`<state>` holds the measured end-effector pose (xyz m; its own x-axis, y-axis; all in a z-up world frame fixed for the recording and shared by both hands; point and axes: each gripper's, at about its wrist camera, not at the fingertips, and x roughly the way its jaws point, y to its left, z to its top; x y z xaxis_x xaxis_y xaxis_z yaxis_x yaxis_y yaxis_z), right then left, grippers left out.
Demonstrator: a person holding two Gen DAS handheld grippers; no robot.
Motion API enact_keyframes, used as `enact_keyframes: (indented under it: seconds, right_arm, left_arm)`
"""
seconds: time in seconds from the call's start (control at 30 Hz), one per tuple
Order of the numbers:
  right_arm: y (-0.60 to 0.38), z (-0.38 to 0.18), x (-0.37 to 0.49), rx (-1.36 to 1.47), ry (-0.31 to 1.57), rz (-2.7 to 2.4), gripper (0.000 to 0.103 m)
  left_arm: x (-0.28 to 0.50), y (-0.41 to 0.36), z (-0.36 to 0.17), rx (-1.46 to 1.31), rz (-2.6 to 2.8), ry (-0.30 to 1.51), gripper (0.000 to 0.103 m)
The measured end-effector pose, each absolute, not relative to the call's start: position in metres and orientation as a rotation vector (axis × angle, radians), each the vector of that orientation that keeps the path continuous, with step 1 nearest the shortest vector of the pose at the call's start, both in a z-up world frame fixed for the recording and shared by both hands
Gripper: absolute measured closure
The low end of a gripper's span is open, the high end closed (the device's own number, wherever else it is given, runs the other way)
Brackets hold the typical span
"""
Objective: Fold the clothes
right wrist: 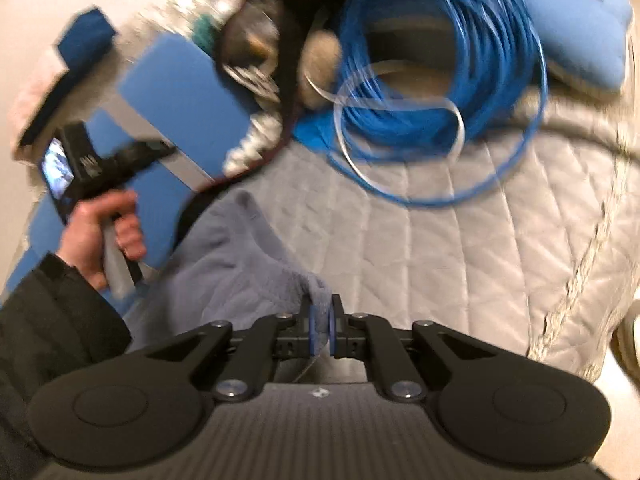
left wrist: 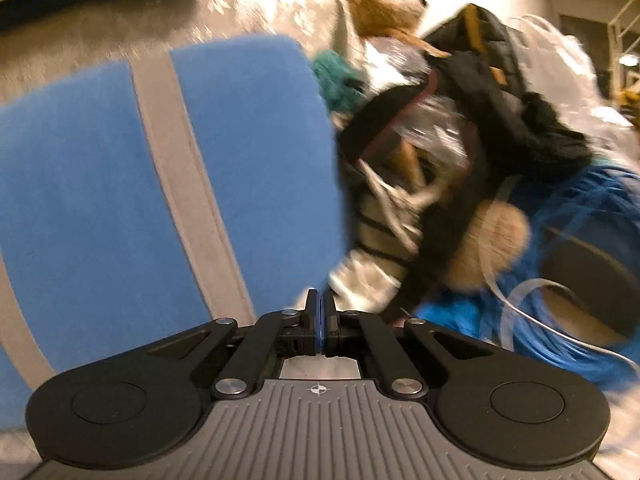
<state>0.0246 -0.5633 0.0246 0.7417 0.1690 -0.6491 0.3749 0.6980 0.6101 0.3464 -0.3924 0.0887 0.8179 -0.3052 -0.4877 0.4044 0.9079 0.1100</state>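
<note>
Gripping a fold of the grey-blue fleece garment (right wrist: 240,264), the right gripper (right wrist: 321,320) sits at bottom centre of its own view; the fabric bunches up between the blue pads (right wrist: 311,322), which press on it with a narrow gap left. The rest of the fleece spreads up and left from the jaws across the quilted grey bedspread (right wrist: 460,240), lower-middle of the frame.

Left gripper (left wrist: 321,312): jaws fully clenched, pads touching, nothing visible between them. In the right wrist view the same tool shows at mid-left, held by a hand (right wrist: 100,236) coming out of a dark sleeve (right wrist: 52,320), well apart from the fleece's pinched edge.

Outward from there:
- Blue pillow with grey stripes (left wrist: 160,180) fills the left half of the left wrist view, directly beyond the closed jaws.
- Clutter pile to the right of it: black bag (left wrist: 500,92), brown teddy bear (left wrist: 384,4) at top centre, a teal knitted item (left wrist: 340,84) between pillow and bag, and a striped white cloth (left wrist: 372,248) low in the pile.
- Coil of blue cable (right wrist: 440,60) lies at upper centre-right of the right wrist view, on the bedspread, with a white strap (right wrist: 400,92) looped over it.
- Light blue cushion (right wrist: 580,40) in the upper right corner, just beyond the coil.

Both views are motion-blurred; fine detail in the pile is not readable.
</note>
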Motion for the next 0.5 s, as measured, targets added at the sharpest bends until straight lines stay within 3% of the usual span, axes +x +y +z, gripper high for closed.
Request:
enact_keyframes:
  seconds: [0.13, 0.17, 0.2, 0.27, 0.3, 0.5]
  right_arm:
    - [-0.571, 0.017, 0.035, 0.825, 0.813, -0.147, 0.081]
    - [-0.571, 0.017, 0.035, 0.817, 0.821, -0.16, 0.062]
    - [-0.571, 0.017, 0.035, 0.809, 0.826, -0.168, 0.056]
    - [-0.569, 0.018, 0.031, 0.799, 0.829, -0.173, 0.044]
    - [-0.567, 0.018, 0.029, 0.802, 0.832, -0.17, 0.042]
    - [-0.565, 0.02, 0.02, 0.821, 0.836, -0.141, 0.034]
  left_arm:
    - [0.35, -0.396, 0.082, 0.214, -0.404, 0.54, 0.099]
    - [0.344, -0.397, 0.081, 0.236, -0.439, 0.544, 0.092]
    - [0.338, -0.399, 0.079, 0.263, -0.467, 0.548, 0.083]
    - [0.326, -0.398, 0.076, 0.297, -0.489, 0.559, 0.047]
    - [0.321, -0.397, 0.075, 0.308, -0.502, 0.565, 0.043]
    - [0.318, -0.393, 0.057, 0.359, -0.497, 0.693, 0.039]
